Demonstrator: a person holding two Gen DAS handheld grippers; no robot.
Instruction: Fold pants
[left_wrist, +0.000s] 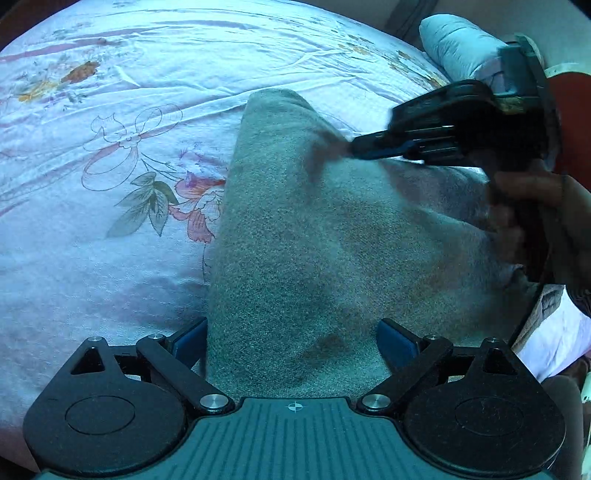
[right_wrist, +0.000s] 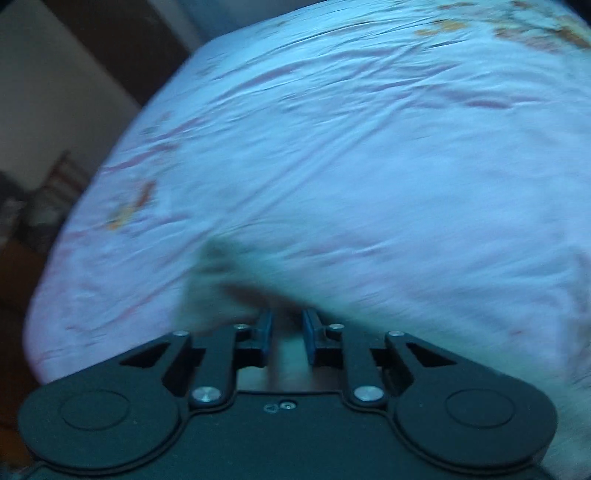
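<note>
Grey pants (left_wrist: 314, 240) lie on a white floral bedsheet (left_wrist: 110, 110), one end reaching toward the far side. My left gripper (left_wrist: 291, 339) is open at the pants' near end, its blue pads wide apart with the fabric between them. From the right, my right gripper (left_wrist: 352, 147) is shut on a pinch of the pants' upper layer, which rises into a peak. The right wrist view is blurred. There my right gripper (right_wrist: 288, 328) has its pads close together, and grey fabric (right_wrist: 214, 266) bunches just ahead of them over the bedsheet (right_wrist: 369, 147).
A pale blue padded bundle (left_wrist: 458, 44) lies at the bed's far right. A person's hand (left_wrist: 535, 206) holds the right gripper's handle. White cloth (left_wrist: 554, 332) shows at the right edge. The bed's left edge drops to dark furniture (right_wrist: 44, 206).
</note>
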